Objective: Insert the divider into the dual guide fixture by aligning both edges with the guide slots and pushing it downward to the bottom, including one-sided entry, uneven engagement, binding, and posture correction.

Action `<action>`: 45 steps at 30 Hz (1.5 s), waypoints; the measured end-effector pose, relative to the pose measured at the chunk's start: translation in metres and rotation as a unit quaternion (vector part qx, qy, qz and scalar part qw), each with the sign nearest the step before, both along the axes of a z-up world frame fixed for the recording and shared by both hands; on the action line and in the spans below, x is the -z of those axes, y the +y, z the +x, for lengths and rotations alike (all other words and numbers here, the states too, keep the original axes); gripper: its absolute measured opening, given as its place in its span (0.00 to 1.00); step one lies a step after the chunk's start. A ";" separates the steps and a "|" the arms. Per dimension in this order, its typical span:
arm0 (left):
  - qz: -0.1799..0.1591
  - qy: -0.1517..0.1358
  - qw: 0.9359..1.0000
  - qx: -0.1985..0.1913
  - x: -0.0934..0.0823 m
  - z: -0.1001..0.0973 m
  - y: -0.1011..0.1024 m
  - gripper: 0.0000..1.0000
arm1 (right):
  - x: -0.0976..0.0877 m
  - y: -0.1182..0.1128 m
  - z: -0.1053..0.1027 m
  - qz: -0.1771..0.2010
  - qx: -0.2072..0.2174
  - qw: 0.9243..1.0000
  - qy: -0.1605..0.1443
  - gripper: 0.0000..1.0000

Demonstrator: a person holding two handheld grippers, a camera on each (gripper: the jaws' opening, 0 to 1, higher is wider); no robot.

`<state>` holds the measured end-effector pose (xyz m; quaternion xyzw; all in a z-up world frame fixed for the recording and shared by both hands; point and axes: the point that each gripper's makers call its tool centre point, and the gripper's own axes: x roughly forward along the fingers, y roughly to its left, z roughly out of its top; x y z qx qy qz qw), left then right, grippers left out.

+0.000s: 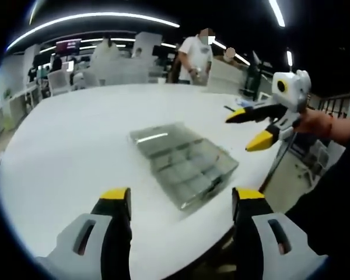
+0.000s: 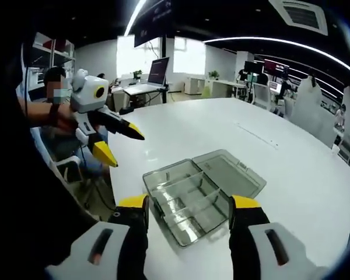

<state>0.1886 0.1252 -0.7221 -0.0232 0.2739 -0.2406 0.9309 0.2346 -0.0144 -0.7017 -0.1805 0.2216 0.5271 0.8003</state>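
Note:
A clear plastic compartment box (image 1: 184, 160) lies on the white table with its lid folded flat open; thin dividers stand inside it. My left gripper (image 1: 182, 198) hovers open in front of the box, nothing between its yellow-tipped jaws. In the right gripper view the same box (image 2: 189, 198) sits just beyond my right gripper (image 2: 189, 205), whose jaws stand open and hold nothing. The right gripper (image 1: 252, 128) also shows in the left gripper view, above the table's right edge, jaws apart. The left gripper (image 2: 119, 143) appears at the left of the right gripper view, held by a hand.
The round white table (image 1: 76, 146) spreads wide around the box. Its near edge (image 1: 233, 230) runs close to the box. A person in a white shirt (image 1: 195, 58) stands beyond the far side, with chairs and desks behind. A laptop (image 2: 157, 73) sits on a far desk.

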 end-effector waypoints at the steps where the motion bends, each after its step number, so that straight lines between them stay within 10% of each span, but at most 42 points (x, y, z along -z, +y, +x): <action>1: 0.001 0.003 1.000 -0.005 0.002 0.000 0.003 0.69 | 0.000 0.000 -0.001 0.000 0.000 1.000 0.000 0.52; 45: 0.080 0.073 0.988 -0.109 0.057 0.012 0.063 0.67 | -0.008 -0.006 -0.028 0.012 -0.002 1.000 0.012 0.50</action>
